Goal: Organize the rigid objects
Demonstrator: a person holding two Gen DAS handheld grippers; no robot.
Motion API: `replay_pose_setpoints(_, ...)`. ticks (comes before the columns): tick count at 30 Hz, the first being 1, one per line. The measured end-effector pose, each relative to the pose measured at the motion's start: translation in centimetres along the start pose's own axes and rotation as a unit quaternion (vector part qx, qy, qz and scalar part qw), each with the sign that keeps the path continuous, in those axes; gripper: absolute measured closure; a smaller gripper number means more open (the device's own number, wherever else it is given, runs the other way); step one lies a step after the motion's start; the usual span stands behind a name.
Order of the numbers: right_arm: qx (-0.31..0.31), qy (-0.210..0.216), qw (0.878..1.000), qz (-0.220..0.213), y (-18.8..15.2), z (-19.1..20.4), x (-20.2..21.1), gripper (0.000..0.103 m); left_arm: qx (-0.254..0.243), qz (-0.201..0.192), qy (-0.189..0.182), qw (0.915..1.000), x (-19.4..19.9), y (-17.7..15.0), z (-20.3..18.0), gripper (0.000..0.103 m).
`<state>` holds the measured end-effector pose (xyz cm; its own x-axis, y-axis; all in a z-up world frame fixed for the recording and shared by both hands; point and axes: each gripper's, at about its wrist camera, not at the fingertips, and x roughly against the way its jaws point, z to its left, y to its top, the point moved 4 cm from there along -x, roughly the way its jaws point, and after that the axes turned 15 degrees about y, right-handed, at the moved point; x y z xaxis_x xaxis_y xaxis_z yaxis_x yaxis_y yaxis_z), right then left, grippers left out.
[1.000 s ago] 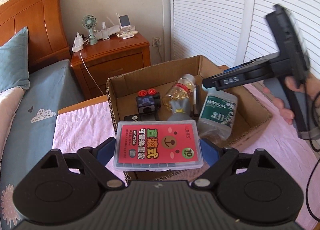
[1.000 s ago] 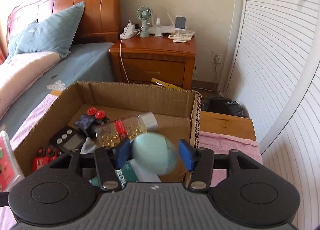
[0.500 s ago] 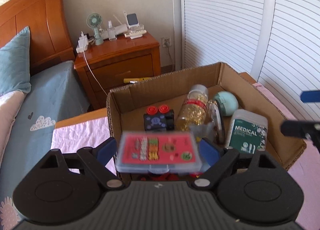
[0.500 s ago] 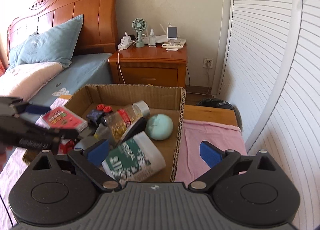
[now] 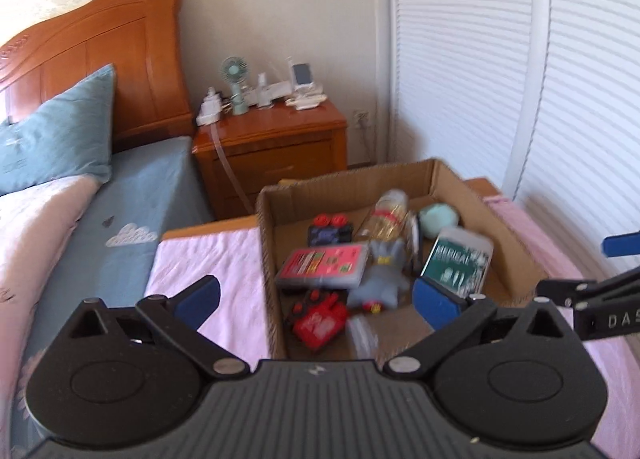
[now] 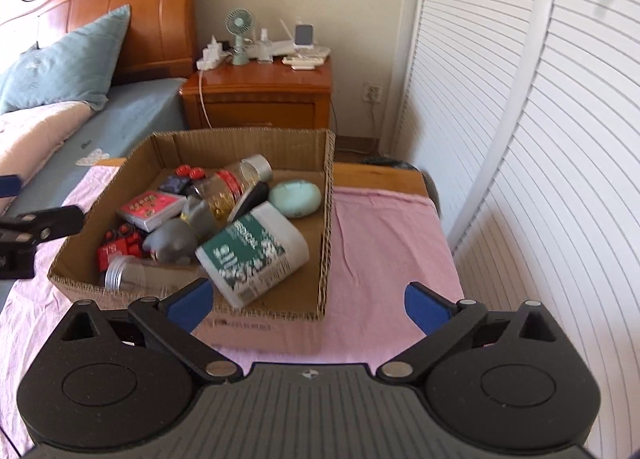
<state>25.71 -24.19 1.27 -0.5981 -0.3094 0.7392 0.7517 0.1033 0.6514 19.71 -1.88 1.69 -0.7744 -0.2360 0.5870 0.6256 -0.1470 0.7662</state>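
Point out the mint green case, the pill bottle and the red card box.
mint green case (image 6: 295, 198), right wrist view, top face.
pill bottle (image 6: 236, 189), right wrist view, red label.
red card box (image 5: 323, 265), left wrist view, lid.

Wooden nightstand (image 6: 260, 99) beside bed, small green fan (image 6: 239, 35) and white charger on top; blue pillow (image 6: 68, 63) against headboard; white louvred doors (image 6: 540, 139) right

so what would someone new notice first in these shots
The cardboard box on the pink cloth, piled with small items: a green-and-white medical bottle lies on top at the near right, a mint round case behind it, a red card case at the left. Both tools are opening, with nothing between their fingers.
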Motion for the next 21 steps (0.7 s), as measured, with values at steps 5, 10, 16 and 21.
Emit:
replay_pose_setpoints(5,-0.025,0.0,1.0,0.009,-2.5,0.8,1.7,0.0,0.02,0.031,0.026,0.999,2.6,-2.5,0.3,0.001)
replay_pose_setpoints(10,-0.025,0.002,1.0,0.017,-4.5,1.9,3.3,0.0,0.037,0.058,0.01,0.9976,4.1,-4.4,0.3,0.001)
replay_pose_setpoints(16,-0.021,0.003,1.0,0.018,-5.5,2.7,4.2,0.0,0.042,0.065,0.007,0.997,5.0,-5.3,0.1,0.001)
replay_pose_setpoints(21,-0.018,0.002,1.0,0.014,-5.6,3.0,4.6,0.0,0.043,0.065,0.01,0.9969,5.3,-5.4,0.2,0.001)
